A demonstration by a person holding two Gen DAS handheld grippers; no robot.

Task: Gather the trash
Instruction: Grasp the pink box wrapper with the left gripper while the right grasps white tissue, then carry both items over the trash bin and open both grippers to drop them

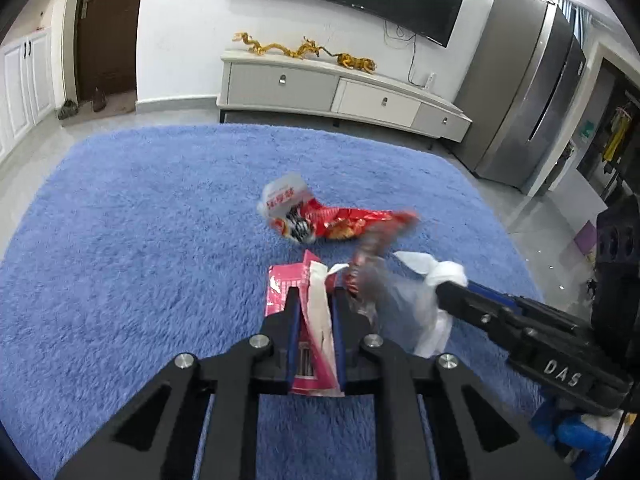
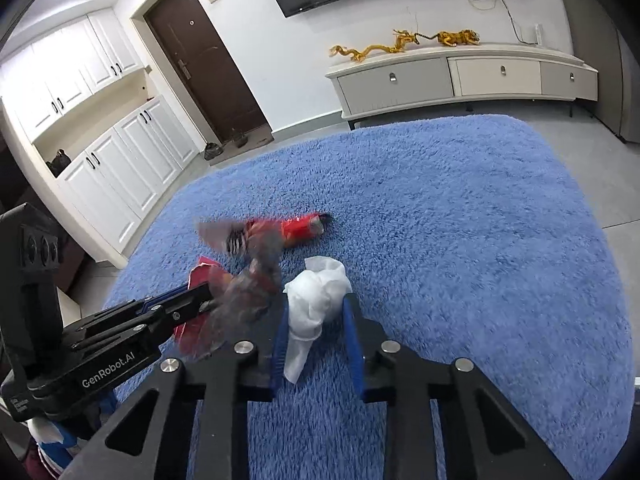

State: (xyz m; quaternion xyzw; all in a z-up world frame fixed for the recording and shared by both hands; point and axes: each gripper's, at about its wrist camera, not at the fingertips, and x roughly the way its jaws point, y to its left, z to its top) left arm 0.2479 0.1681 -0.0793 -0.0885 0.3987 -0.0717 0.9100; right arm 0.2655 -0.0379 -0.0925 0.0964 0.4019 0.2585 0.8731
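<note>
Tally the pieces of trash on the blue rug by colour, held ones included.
Pink and white: 1, the torn paper packet in the left jaws.
White: 1, the crumpled tissue in the right jaws.
Red: 1, the crinkled foil snack wrapper lying on the rug.
Blurred reddish piece: 1, colour uncertain.
Total: 4

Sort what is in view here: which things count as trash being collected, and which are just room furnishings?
Trash:
- pink and white torn paper packet, gripped by the left gripper
- crumpled white tissue, gripped by the right gripper
- red crinkled snack wrapper on the rug

Furnishings:
- blue shaggy rug
- white TV cabinet
- gold dragon ornament
</note>
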